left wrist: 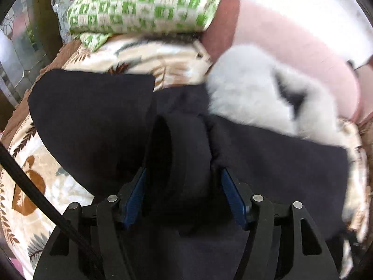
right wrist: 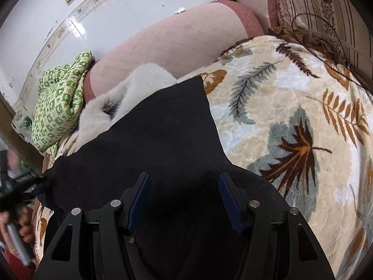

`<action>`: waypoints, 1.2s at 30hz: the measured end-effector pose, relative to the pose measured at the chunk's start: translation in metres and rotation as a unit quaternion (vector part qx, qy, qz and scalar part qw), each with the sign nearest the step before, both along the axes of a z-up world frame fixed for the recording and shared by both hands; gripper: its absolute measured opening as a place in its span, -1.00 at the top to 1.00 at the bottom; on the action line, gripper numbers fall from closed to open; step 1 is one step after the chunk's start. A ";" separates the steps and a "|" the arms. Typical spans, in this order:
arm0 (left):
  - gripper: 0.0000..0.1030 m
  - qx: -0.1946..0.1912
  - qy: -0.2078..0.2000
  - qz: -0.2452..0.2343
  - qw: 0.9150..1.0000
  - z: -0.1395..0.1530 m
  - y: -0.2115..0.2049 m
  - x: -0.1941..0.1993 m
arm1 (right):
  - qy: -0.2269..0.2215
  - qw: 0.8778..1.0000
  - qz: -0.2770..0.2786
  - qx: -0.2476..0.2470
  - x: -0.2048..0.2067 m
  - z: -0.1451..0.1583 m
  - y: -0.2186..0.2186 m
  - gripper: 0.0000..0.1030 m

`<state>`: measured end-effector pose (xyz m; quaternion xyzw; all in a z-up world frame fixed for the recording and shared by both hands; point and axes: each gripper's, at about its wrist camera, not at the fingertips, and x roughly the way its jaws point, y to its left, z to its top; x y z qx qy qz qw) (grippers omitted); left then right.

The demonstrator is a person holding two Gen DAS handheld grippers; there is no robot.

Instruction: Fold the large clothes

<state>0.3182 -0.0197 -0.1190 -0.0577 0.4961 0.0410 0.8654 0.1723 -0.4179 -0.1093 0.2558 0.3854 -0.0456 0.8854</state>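
Observation:
A large dark navy garment [left wrist: 93, 116] lies spread over a leaf-patterned blanket [left wrist: 35, 175]. In the left wrist view my left gripper [left wrist: 184, 172] stands open above it, and a rolled-up fold of the dark cloth rises between its blue pads [left wrist: 137, 193] without being pinched. In the right wrist view the same garment [right wrist: 163, 128] stretches away to a corner near the back. My right gripper [right wrist: 184, 175] hovers open over the garment's near part, with only flat cloth under its fingers.
A white fluffy garment [left wrist: 251, 93] lies against the navy one's far edge, below a pink padded bolster [right wrist: 174, 39]. A green-checked cloth [right wrist: 58, 107] is bundled at the back left. Bare blanket [right wrist: 291, 105] spreads to the right. A hand [right wrist: 23, 228] shows at the left edge.

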 end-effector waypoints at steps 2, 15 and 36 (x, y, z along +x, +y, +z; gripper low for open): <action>-0.27 -0.015 0.025 0.015 0.999 -0.024 0.012 0.010 | 0.004 1.000 -0.001 0.008 0.002 -0.002 -0.003 -0.26; -0.34 0.007 0.002 -0.005 1.000 0.004 0.021 -0.037 | 0.006 1.000 0.012 -0.017 -0.001 0.004 0.011 -0.26; -0.38 -0.021 -0.037 0.198 0.979 0.058 0.231 -0.145 | -0.043 0.966 0.212 -0.143 -0.059 0.020 0.162 -0.29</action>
